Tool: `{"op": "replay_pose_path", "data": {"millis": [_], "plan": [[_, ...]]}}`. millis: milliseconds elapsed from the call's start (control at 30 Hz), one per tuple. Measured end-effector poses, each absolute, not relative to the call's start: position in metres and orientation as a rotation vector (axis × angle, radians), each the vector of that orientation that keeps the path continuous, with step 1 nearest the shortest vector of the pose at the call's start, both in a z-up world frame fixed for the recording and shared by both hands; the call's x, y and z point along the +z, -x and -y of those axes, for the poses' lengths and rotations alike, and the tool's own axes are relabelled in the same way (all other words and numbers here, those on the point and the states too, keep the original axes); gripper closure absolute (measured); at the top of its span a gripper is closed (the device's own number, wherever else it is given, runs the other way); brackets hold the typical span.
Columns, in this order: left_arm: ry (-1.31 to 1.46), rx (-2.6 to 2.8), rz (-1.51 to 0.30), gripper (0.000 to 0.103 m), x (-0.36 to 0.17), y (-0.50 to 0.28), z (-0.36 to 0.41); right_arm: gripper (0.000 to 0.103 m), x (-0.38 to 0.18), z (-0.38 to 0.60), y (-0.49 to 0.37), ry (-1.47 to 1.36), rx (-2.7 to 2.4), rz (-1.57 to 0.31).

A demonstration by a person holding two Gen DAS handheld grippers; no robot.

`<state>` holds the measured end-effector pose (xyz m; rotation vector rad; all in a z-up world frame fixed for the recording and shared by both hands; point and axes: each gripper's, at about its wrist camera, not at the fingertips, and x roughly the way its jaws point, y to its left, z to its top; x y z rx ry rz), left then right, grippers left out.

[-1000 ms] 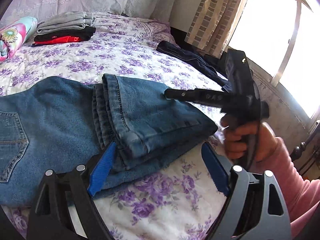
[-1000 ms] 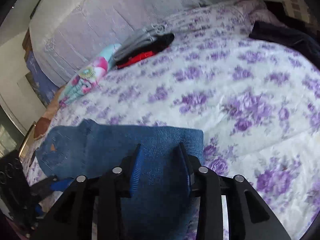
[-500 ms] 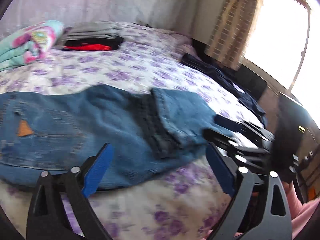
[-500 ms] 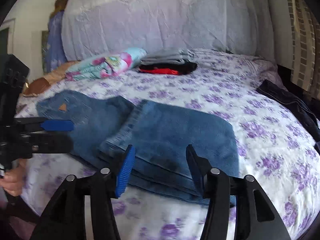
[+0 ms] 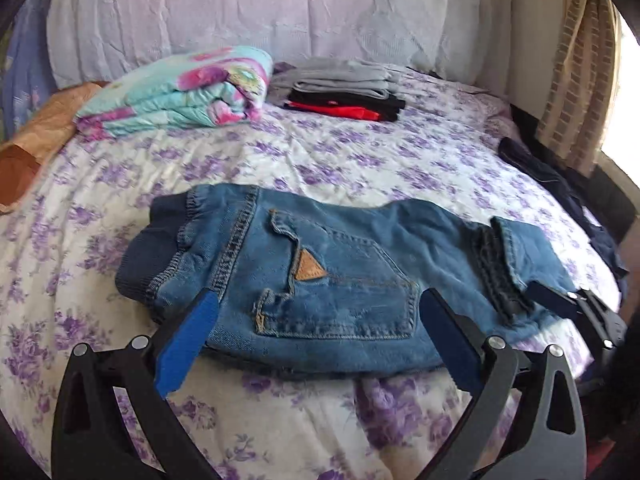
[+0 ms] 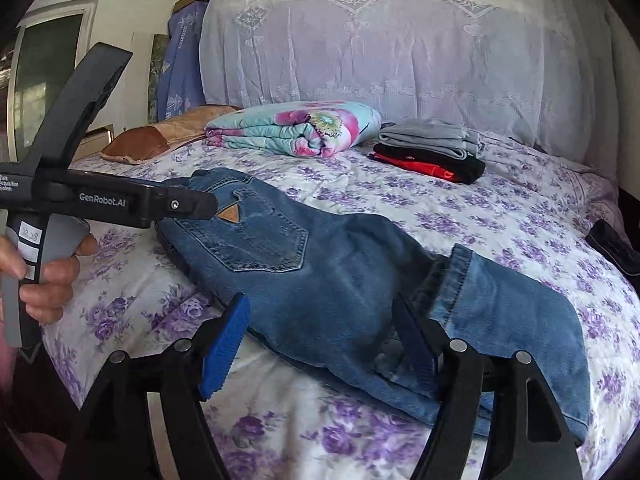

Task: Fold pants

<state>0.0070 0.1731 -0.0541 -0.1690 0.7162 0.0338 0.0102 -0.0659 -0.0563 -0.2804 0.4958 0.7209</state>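
Blue denim pants (image 5: 340,272) lie flat on the flowered bedspread (image 5: 320,152), back pocket up, waistband to the left, with the leg ends folded back over the legs at the right (image 5: 520,256). My left gripper (image 5: 316,340) is open and empty, hovering at the near edge by the back pocket. My right gripper (image 6: 320,336) is open and empty, over the near edge of the pants (image 6: 340,272) beside the folded cuffs (image 6: 508,304). The left gripper also shows in the right wrist view (image 6: 192,204), above the waistband. The right gripper shows at the right in the left wrist view (image 5: 576,304).
A folded floral blanket (image 5: 180,96) and a stack of folded grey, black and red clothes (image 5: 344,96) lie at the back of the bed. Dark clothing (image 5: 560,192) lies along the right edge by the curtain (image 5: 576,80). A brown pillow (image 6: 160,136) sits at the back left.
Both grippers have let go of the folded leg ends and drawn back. My left gripper swung left toward the waistband end. My right gripper opened wider and pulled back to the near edge.
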Motion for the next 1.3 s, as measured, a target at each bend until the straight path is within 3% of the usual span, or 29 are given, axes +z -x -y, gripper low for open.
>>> {"op": "replay_pose_path", "data": {"millis": [167,333,567,800,967,1100,1167,1300], "plan": [[0.266,-0.089,-0.704,0.005,-0.045,0.006,-0.206,0.027,-0.057,0.033,0.004,0.357,0.765,-0.476],[0.264,0.158,-0.645,0.004,-0.033,0.021,-0.258,0.026,-0.051,-0.001,0.014,0.432,0.844,-0.470],[0.539,0.240,-0.739,0.004,-0.065,0.023,-0.334,0.026,-0.049,-0.082,0.027,0.707,0.865,-0.350],[0.551,0.228,-0.766,0.004,-0.076,0.027,-0.346,0.025,-0.072,-0.127,0.022,0.861,0.864,-0.391],[0.566,0.150,-0.793,0.004,-0.080,0.015,-0.347,0.020,-0.073,-0.135,0.003,0.809,0.822,-0.406],[0.643,0.022,-0.803,0.004,-0.082,0.004,-0.347,0.059,-0.074,-0.130,0.000,0.762,0.819,-0.410],[0.722,-0.077,-0.819,0.005,-0.087,-0.004,-0.346,0.068,-0.072,-0.128,0.004,0.745,0.823,-0.396],[0.852,-0.230,-0.848,0.005,-0.097,-0.017,-0.337,0.073,-0.064,-0.118,0.002,0.672,0.812,-0.380]]}}
